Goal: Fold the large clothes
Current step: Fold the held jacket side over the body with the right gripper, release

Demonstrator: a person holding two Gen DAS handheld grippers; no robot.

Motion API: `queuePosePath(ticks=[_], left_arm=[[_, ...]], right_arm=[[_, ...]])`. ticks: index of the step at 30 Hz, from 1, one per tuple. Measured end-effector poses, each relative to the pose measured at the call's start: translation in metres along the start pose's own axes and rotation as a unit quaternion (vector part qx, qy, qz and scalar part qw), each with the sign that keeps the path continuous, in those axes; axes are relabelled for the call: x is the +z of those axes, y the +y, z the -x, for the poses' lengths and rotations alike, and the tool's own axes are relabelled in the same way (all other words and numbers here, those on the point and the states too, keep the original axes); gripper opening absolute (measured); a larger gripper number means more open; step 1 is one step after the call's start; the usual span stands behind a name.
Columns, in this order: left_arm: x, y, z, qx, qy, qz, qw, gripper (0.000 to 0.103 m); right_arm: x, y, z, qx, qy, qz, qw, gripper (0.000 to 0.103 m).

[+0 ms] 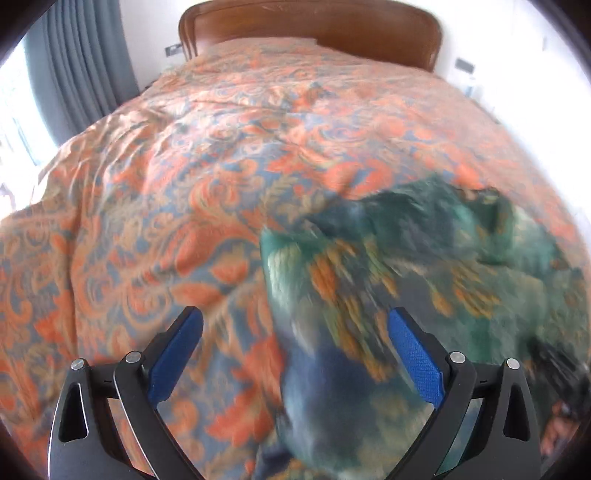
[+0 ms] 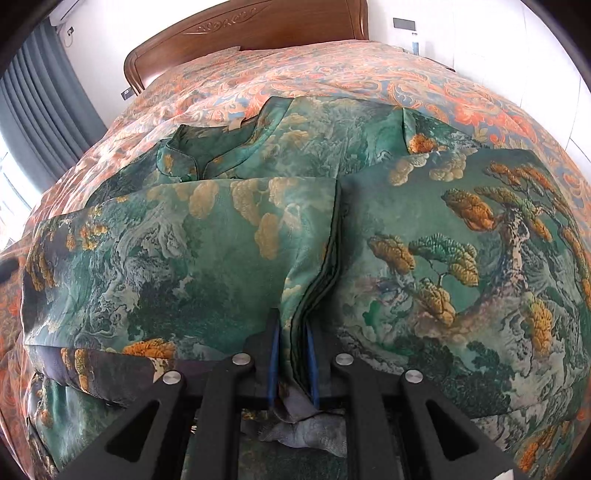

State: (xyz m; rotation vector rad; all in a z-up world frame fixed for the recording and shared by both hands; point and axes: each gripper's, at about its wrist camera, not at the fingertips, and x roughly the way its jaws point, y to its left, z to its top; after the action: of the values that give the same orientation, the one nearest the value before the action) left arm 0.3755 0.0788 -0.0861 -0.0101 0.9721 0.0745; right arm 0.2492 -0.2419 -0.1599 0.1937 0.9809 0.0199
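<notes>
The green silk robe (image 2: 229,236), printed with golden pines and clouds, lies spread over the bed ahead of the right gripper (image 2: 293,363), its mandarin collar (image 2: 201,155) at the far end toward the headboard. A dark-piped edge (image 2: 325,266) of the robe runs straight back from the collar side into the right jaws, which are pinched tight on several bunched layers of it; grey lining spills out behind the blue pads (image 2: 274,354). Cloth fans out to either side of those jaws, a folded panel to the left, the pine-tree panel to the right.

In the left wrist view the left gripper (image 1: 295,354) stands wide apart, holding nothing. A blurred fold of the same robe (image 1: 406,266) rises between its fingers and past the right-hand one; the left finger has only the bedspread in front of it.

Beneath everything lies the orange-and-blue floral bedspread (image 1: 177,177). Beyond the jaws are the carved wooden headboard (image 2: 258,26), with grey curtains (image 2: 48,99) far to the left against a white wall.
</notes>
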Motion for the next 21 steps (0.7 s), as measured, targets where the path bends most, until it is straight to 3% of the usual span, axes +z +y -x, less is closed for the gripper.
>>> queuePosePath(ticks=[2, 6, 8, 12, 14, 17, 21], left_arm=[[0.008, 0.008, -0.031, 0.030, 0.027, 0.021, 0.9990, 0.100], [-0.006, 0.033, -0.094, 0.058, 0.099, 0.067, 0.9911, 0.098], [-0.017, 0.028, -0.106, 0.073, 0.098, 0.048, 0.9914, 0.099], [-0.022, 0.014, -0.089, 0.099, 0.060, 0.002, 0.9933, 0.098], [-0.020, 0.018, -0.068, 0.084, 0.049, 0.002, 0.9952, 0.095], [-0.029, 0.028, -0.021, 0.026, 0.018, 0.015, 0.9994, 0.096], [-0.056, 0.020, 0.019, -0.044, 0.006, -0.018, 0.9989, 0.096]], right_arm=[[-0.001, -0.001, 0.002, -0.001, -0.002, 0.002, 1.000, 0.014], [-0.003, -0.003, 0.004, 0.004, -0.004, -0.002, 1.000, 0.014], [-0.004, -0.003, 0.004, 0.008, -0.006, -0.001, 1.000, 0.014], [-0.007, 0.000, 0.002, -0.001, -0.010, 0.013, 1.000, 0.015], [-0.008, 0.000, 0.002, -0.004, -0.011, 0.016, 1.000, 0.015], [-0.008, -0.001, 0.003, -0.003, -0.011, 0.015, 1.000, 0.015], [-0.008, 0.002, 0.003, -0.009, -0.012, 0.019, 1.000, 0.015]])
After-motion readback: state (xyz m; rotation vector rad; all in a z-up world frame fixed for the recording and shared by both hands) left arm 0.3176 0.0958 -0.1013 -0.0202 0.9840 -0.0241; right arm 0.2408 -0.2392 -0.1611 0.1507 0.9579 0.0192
